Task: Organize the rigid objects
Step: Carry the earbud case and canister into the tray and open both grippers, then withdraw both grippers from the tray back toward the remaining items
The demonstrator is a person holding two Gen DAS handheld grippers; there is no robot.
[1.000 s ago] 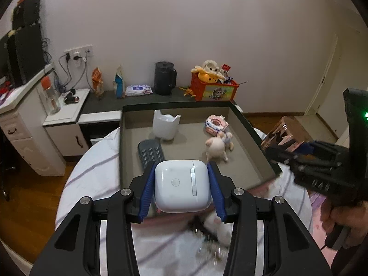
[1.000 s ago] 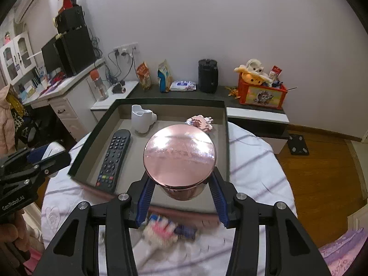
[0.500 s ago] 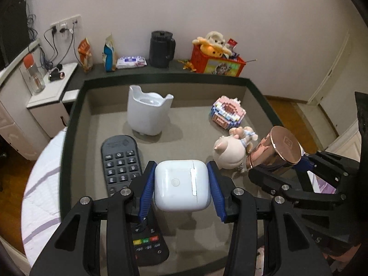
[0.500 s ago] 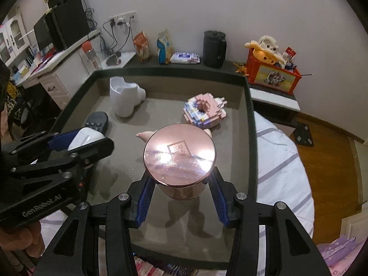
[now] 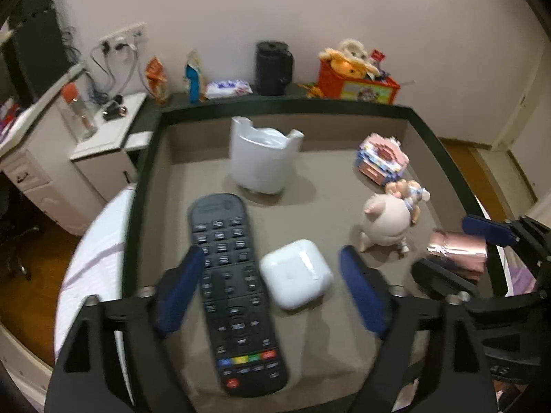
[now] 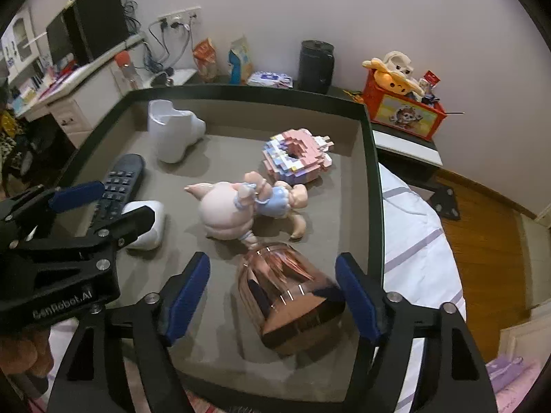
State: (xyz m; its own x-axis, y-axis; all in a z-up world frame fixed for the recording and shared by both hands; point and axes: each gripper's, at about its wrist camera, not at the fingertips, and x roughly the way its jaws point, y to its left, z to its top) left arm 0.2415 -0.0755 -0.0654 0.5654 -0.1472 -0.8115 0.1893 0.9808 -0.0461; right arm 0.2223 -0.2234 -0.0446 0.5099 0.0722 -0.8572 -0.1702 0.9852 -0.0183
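Observation:
A dark-rimmed tray with a grey floor holds the objects. My left gripper is open over the tray, and the white earbud case lies free between its fingers, beside the black remote. My right gripper is open, and the rose-gold tin lies on its side on the tray floor between its fingers. The tin also shows in the left wrist view. The case shows in the right wrist view, partly hidden by the left gripper.
In the tray are also a white holder, a pink block toy and a pig-and-doll figure. Behind the tray stand a black kettle, snack packs and a red toy box. A striped cloth lies to the right.
Both grippers opened. The earbud case dropped from the left gripper onto the tray beside the remote. The rose-gold tin left the right gripper and now lies tipped on the tray floor.

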